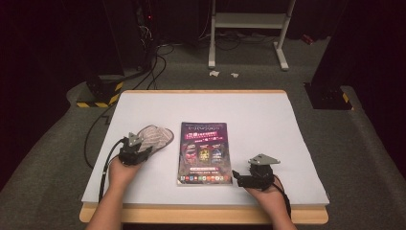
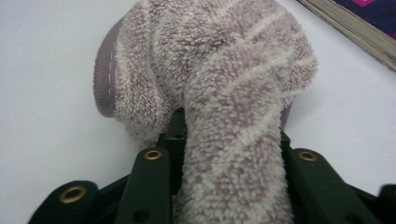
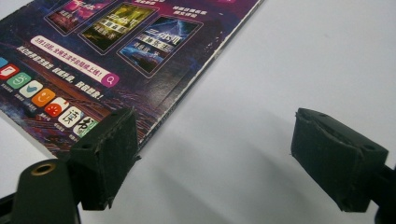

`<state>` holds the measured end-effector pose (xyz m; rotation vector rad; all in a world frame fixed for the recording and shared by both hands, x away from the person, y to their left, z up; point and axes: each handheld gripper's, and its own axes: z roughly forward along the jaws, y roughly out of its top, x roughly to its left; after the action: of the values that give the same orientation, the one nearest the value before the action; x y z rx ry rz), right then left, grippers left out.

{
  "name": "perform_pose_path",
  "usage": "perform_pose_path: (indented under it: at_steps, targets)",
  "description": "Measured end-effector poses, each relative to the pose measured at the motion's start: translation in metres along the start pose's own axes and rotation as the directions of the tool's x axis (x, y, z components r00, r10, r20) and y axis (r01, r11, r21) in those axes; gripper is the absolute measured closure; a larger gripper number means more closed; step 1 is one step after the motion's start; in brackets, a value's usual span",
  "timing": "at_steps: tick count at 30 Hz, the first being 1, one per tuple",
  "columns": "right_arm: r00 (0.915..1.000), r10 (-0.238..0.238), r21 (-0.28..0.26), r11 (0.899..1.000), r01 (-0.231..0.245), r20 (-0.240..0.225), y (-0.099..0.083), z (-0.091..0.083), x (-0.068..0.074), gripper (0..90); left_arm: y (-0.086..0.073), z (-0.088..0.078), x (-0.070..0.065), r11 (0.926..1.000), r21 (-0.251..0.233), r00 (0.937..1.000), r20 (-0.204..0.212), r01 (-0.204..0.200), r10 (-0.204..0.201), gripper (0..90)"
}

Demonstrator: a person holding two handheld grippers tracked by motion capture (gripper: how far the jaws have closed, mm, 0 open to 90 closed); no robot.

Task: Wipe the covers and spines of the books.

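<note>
The tabletop (image 1: 268, 115) is covered with a plain white sheet and stands in a dark room, so the few things on it read clearly from above. It carries a magazine and a fuzzy slipper, side by side near the person's edge, within easy reach of both hands.

The magazine (image 1: 203, 153) lies flat at the middle with its dark purple cover up and its long side running away from the person. Lying flat and square like this, it offers only a thin edge to grip, which may be why the right hand waits low at its near right corner.

The slipper (image 1: 154, 136) rests just left of the magazine, apart from it, toe pointing away and to the right. In the left gripper view its plush striped upper (image 2: 233, 93) bulges above the jaws while the mauve sole edge shows at the left. Soft pile like this squashes, so a firm pinch is needed to keep it from slipping.

The left hand-held gripper (image 1: 134, 151) has its jaws clamped on the near part of the slipper, the fabric pressed between them; I judge this a grasp made ready for lifting or moving it.

The right hand-held gripper (image 3: 215, 158) stands with its jaws wide apart and nothing between them, one pad overlapping the magazine's corner (image 3: 116, 116) in that view, the other over bare white surface.
</note>
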<state>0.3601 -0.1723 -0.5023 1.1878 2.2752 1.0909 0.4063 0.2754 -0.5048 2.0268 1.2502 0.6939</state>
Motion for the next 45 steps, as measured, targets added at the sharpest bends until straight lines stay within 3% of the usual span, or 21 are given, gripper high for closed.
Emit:
perform_pose_path:
  at_steps: [7,9,11,12,15,16,18,19,21,22,26,30,31,34,36,39,41,43,44,45]
  targets:
    - [1.0,0.007,-0.019,1.0,-0.007,0.0,0.0,-0.003,-0.003,16.3,-0.003,-0.014,-0.002,0.9968,-0.07,0.9991,0.017,0.04,-0.039,67.1]
    - [0.9999,0.014,-0.028,1.0,-0.014,0.002,0.0,-0.004,-0.006,17.4,-0.006,-0.024,-0.003,0.9911,-0.123,0.9985,0.026,0.052,-0.049,67.1]
    - [0.9999,0.014,-0.031,0.999,-0.014,0.004,0.001,-0.004,-0.007,18.6,-0.006,-0.028,-0.003,0.9893,-0.136,0.9984,0.028,0.052,-0.048,67.0]
    - [0.9996,0.027,-0.036,0.999,-0.027,0.007,0.002,-0.007,-0.011,20.4,-0.007,-0.036,-0.004,0.9831,-0.171,0.9971,0.052,0.065,-0.056,67.1]
    - [0.9994,0.022,-0.02,1.0,-0.022,0.027,0.002,-0.009,-0.012,20.5,-0.005,-0.043,-0.004,0.9789,-0.194,0.9971,0.055,0.063,-0.053,67.0]
    - [0.9993,0.016,-0.02,1.0,-0.015,0.033,0.001,-0.01,-0.013,20.6,-0.004,-0.051,-0.006,0.9715,-0.225,0.9946,0.086,0.076,-0.058,67.1]
    - [0.9991,0.016,-0.024,1.0,-0.016,0.038,-0.001,-0.011,-0.012,20.7,-0.003,-0.055,-0.007,0.9678,-0.239,0.9936,0.097,0.078,-0.056,67.0]
    - [0.9984,0.016,-0.049,0.999,-0.013,0.054,-0.004,-0.013,-0.012,21.7,-0.001,-0.061,-0.013,0.9639,-0.258,0.9929,0.114,0.065,-0.036,67.0]
    - [0.9982,0.017,-0.07,0.997,-0.013,0.057,-0.007,-0.014,-0.012,23.5,0.0,-0.065,-0.017,0.9621,-0.267,0.9924,0.121,0.054,-0.022,67.0]
    - [0.9989,0.013,-0.064,0.998,-0.01,0.045,-0.009,-0.013,-0.013,23.1,0.002,-0.07,-0.025,0.9585,-0.282,0.9903,0.139,0.038,0.001,67.0]
    - [0.9991,0.026,-0.068,0.997,-0.024,0.035,-0.01,-0.015,-0.015,23.2,0.004,-0.075,-0.04,0.9587,-0.285,0.9879,0.147,-0.003,0.047,66.9]
    - [0.9992,0.019,-0.079,0.997,-0.016,0.034,-0.009,-0.017,-0.018,23.3,0.004,-0.077,-0.054,0.9575,-0.288,0.9783,0.191,-0.022,0.08,66.9]
    - [0.9992,0.026,-0.089,0.996,-0.024,0.03,-0.009,-0.018,-0.021,23.4,0.004,-0.076,-0.062,0.9615,-0.269,0.9754,0.19,-0.058,0.112,66.8]
    - [0.9989,0.037,-0.093,0.995,-0.034,0.029,-0.008,-0.019,-0.023,23.5,0.002,-0.073,-0.068,0.9643,-0.254,0.9717,0.199,-0.074,0.127,66.7]
    - [0.9987,0.043,-0.101,0.994,-0.04,0.026,-0.006,-0.019,-0.025,23.7,0.0,-0.07,-0.072,0.9689,-0.235,0.9659,0.223,-0.078,0.132,66.7]
    - [0.9988,0.041,-0.103,0.994,-0.038,0.026,-0.004,-0.018,-0.026,23.9,-0.002,-0.065,-0.081,0.9715,-0.208,0.9574,0.239,-0.113,0.163,66.6]
    - [0.9991,0.033,-0.094,0.995,-0.03,0.026,-0.004,-0.015,-0.025,23.9,-0.002,-0.058,-0.09,0.973,-0.183,0.9467,0.263,-0.141,0.186,66.4]
    - [0.9992,0.028,-0.086,0.996,-0.026,0.028,-0.004,-0.014,-0.024,23.9,-0.002,-0.055,-0.093,0.9724,-0.174,0.9436,0.265,-0.156,0.198,66.3]
    - [0.9991,0.03,-0.082,0.996,-0.028,0.028,-0.004,-0.014,-0.024,23.9,-0.003,-0.049,-0.1,0.9739,-0.155,0.9364,0.285,-0.166,0.205,66.2]
    - [0.999,0.036,-0.083,0.996,-0.033,0.027,-0.004,-0.014,-0.024,23.9,-0.003,-0.049,-0.1,0.9739,-0.155,0.9364,0.285,-0.166,0.205,66.1]
